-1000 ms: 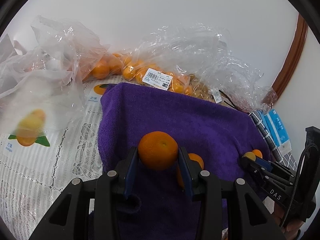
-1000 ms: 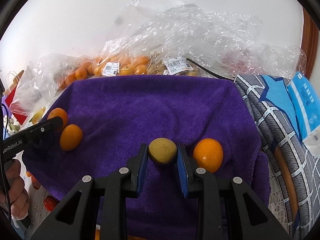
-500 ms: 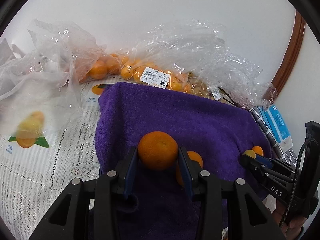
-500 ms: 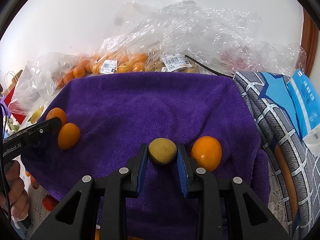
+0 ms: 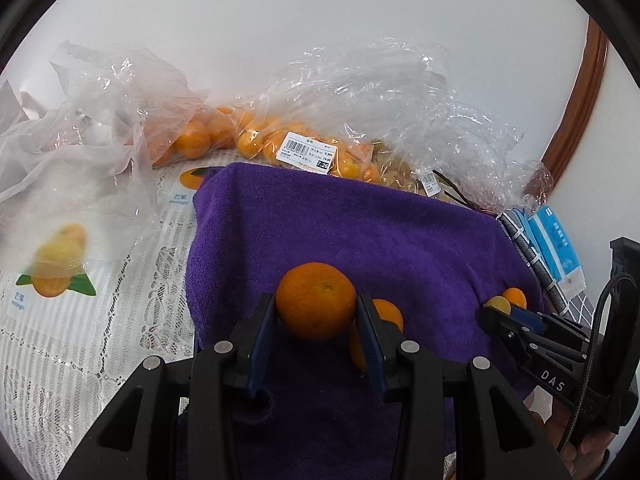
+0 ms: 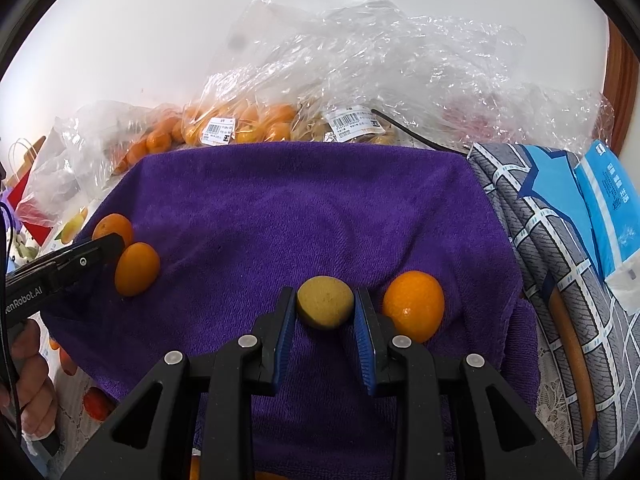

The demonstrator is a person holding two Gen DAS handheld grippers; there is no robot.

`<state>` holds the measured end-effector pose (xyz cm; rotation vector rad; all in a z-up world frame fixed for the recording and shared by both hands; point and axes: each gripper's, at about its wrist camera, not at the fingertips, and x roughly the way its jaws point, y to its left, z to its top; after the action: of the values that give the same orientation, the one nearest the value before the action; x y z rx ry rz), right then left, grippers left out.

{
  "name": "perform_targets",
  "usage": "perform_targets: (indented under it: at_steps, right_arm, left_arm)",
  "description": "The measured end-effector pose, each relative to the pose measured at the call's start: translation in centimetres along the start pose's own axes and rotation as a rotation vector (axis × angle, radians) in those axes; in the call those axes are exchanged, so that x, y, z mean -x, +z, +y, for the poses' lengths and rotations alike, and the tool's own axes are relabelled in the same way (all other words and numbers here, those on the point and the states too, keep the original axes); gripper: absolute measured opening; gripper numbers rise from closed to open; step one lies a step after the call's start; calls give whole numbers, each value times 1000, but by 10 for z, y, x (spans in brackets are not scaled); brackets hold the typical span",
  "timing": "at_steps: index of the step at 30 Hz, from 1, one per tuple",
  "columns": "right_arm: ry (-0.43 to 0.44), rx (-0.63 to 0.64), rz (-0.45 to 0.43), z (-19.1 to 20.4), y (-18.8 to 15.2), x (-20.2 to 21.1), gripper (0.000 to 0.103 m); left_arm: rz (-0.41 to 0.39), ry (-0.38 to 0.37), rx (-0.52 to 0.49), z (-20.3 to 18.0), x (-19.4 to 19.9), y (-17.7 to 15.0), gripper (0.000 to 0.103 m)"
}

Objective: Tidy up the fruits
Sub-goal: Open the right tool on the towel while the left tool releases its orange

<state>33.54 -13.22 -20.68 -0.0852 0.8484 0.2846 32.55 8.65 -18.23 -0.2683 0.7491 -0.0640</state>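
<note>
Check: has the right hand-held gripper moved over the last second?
Yes, slightly. The purple towel's far edge and the loose orange fruit sit lower in the right wrist view, so the right hand-held gripper, clamping the yellow-brown fruit, tilted or lifted.

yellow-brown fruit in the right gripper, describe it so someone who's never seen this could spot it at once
Find the purple towel spread in front of the clear fruit bags. Near its front edge, the right gripper is shut on a small round fruit, with an orange just to its right. It is the only dull yellow-brown fruit on the towel; the others are bright orange.
</note>
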Motion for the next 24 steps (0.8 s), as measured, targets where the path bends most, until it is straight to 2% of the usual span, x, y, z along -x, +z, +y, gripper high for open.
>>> perform_targets:
  at_steps: [7,14,19,24]
  right_arm:
    - [8,-20,5,-3,1,1,38]
    - [4,-42,-22,-6,2,10,47]
    - [-44,-36,-79,-4,5,28,49]
    - [-87,-29,-159,2,6,55,52]
  left_arm:
    - [0,-5,4,-1,1,0,39]
    - [-37,-19,-10,-5,9,0,45]
    - [-67,-8,-23,-8,15,0,45]
    - [-152,-14,-6,-6,30,1,45]
